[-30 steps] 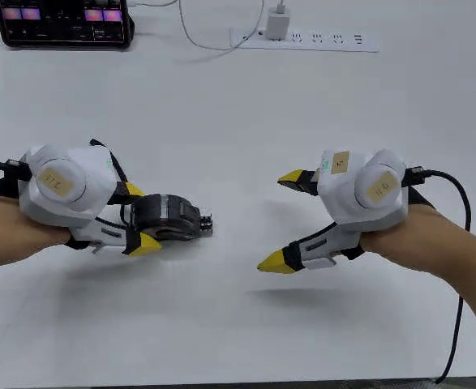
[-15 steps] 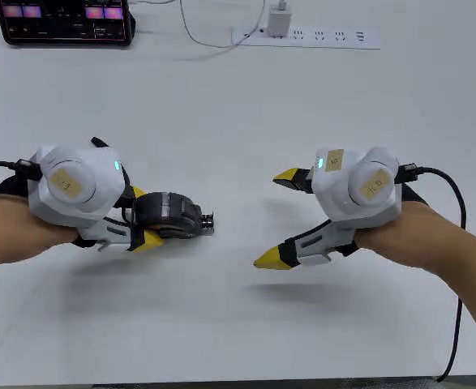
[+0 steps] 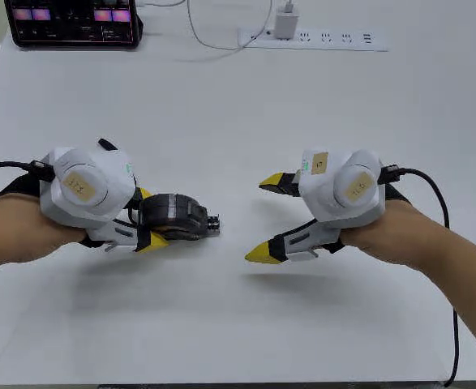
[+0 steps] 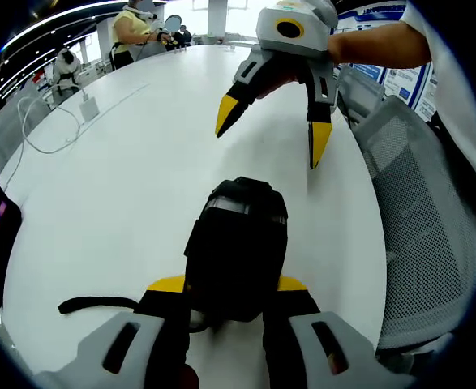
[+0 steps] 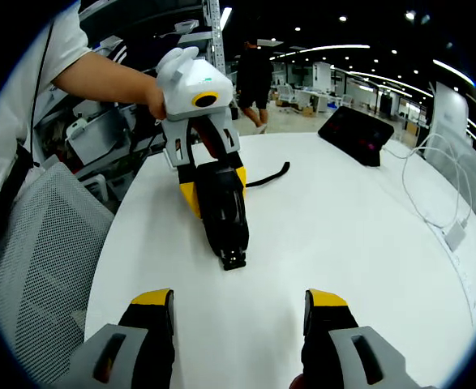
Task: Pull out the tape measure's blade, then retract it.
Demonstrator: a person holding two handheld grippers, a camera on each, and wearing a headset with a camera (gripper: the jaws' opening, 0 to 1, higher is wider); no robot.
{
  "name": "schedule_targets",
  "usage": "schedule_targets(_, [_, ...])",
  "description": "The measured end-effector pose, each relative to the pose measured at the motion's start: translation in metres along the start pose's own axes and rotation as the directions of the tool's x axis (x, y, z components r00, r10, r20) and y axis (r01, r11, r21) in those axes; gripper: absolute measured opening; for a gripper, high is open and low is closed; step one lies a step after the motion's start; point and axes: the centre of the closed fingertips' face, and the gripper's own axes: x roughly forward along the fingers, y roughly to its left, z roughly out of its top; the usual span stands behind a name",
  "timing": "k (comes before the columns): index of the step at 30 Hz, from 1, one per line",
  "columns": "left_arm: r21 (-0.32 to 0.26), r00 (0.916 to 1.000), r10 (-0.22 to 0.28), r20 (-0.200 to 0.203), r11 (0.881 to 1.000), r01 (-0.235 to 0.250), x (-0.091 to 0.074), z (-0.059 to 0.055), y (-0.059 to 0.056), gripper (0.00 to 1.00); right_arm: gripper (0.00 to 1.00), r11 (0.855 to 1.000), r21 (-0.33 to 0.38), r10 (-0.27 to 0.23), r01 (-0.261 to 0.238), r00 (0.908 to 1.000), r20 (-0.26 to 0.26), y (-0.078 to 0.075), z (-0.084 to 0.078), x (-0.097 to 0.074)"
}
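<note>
A black tape measure [image 3: 175, 216] rests on the white table, its metal blade hook [image 3: 214, 224] pointing right. My left gripper [image 3: 147, 219] is shut on its case, yellow fingertips on either side. From the left gripper view the black case [image 4: 236, 247] sits between the jaws. My right gripper [image 3: 266, 217] hovers open a short way right of the hook, nothing in it. The right gripper view has the tape measure [image 5: 224, 211] ahead of its yellow fingertips [image 5: 152, 298], with the blade hook [image 5: 233, 261] nearest. The blade is inside the case.
A black device with lit pink screens [image 3: 73, 19] stands at the table's back left. A white power strip [image 3: 319, 37] with a plugged charger and cable lies at the back centre. Mesh chairs [image 4: 416, 203] stand beside the table. Bare tabletop [image 3: 238, 113] lies between.
My right gripper has moved left, closer to the tape measure's hook. My left gripper has edged slightly right with the tape measure; the head view has also shifted.
</note>
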Motion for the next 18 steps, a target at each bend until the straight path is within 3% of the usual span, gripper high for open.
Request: schedule_targets(18, [0.016, 0.9997, 0.008, -0.025, 1.000, -0.008, 0.001, -0.001, 0.001, 0.29, 0.43, 0.998, -0.065, 0.022, -0.019, 0.9989, 0.041, -0.003, 0.015, 0.030])
